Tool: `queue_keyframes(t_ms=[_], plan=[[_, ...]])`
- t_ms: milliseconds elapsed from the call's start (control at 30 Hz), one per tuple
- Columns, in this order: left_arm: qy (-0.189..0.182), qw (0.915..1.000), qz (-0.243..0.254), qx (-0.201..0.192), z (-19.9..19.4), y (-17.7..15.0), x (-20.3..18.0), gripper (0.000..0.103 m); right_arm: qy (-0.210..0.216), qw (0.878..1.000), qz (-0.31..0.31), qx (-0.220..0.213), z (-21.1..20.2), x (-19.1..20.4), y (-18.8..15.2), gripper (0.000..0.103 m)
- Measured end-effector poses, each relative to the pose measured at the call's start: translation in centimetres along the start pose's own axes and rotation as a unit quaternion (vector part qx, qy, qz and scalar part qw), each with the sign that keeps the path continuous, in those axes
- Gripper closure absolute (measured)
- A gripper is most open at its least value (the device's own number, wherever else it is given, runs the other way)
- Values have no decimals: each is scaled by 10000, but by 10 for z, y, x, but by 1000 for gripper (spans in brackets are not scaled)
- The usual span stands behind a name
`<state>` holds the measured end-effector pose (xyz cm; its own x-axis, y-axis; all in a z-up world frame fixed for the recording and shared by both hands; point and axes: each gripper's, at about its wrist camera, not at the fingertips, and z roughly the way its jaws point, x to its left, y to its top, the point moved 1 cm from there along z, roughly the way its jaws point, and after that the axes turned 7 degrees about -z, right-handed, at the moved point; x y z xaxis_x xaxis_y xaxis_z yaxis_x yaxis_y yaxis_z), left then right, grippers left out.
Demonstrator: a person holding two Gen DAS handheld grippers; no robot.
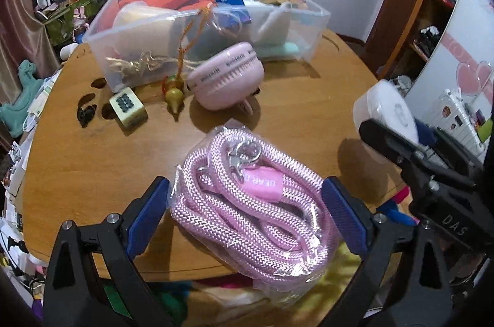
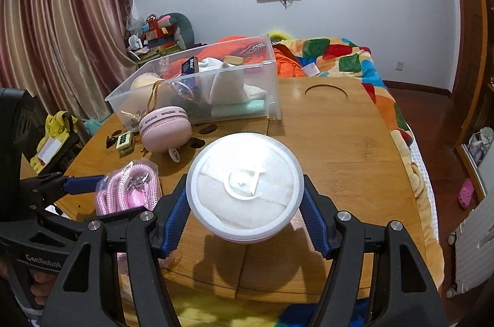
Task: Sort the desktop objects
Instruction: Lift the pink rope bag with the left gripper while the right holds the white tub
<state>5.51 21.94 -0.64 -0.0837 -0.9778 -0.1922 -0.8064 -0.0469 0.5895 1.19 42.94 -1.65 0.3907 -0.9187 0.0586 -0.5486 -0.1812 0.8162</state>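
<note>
Slippery plastic is what we are worrying about most: the pink cord in its clear bag (image 1: 247,203) is sitting between the blue pads of our left gripper (image 1: 247,213), and the film is looking loose and crinkled, so we are judging that the bag could slide or sag out of the grip if the pads are catching only wrapping and not the coiled cord inside. Part of the bag is hanging past the near edge of the wooden table (image 1: 77,179), so a slip there would be sending it to the floor. Our right gripper (image 2: 245,213) is clamping the round white lidded container (image 2: 245,188) by its sides, jaws about halfway apart and pressing on the wall just under the lid; a smooth, curved wall like that could be rotating or popping free if we are tilting it too far. Both loads are hovering near the table's front, well apart from the clear storage bin (image 2: 271,98) at the back, which is already holding a jumble of items. Between us and that bin, the pink round case (image 2: 163,126), the small keypad cube (image 2: 123,143) and a gourd charm (image 1: 173,98) on a cord trailing over the bin's wall are lying in the way, so a low carry could be knocking them.
</note>
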Motion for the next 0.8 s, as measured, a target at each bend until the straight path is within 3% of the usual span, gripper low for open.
queue_keyframes(t_ms=[200,433,633,800], plan=[[-28,9999,-105,-2,4,-1,-4,1,-88,10000,-4,-17,-1,-4,-2,41],[-378,9981,-386,303,17,11,-4,1,-449,9990,-33,28,-3,-18,-6,40],[-52,9997,226,-106,17,2,-26,0,-547,9985,83,41,-4,-30,-6,40],[-18,9966,691,-448,9,-4,-24,5,-544,9985,45,89,-3,-29,-8,41]])
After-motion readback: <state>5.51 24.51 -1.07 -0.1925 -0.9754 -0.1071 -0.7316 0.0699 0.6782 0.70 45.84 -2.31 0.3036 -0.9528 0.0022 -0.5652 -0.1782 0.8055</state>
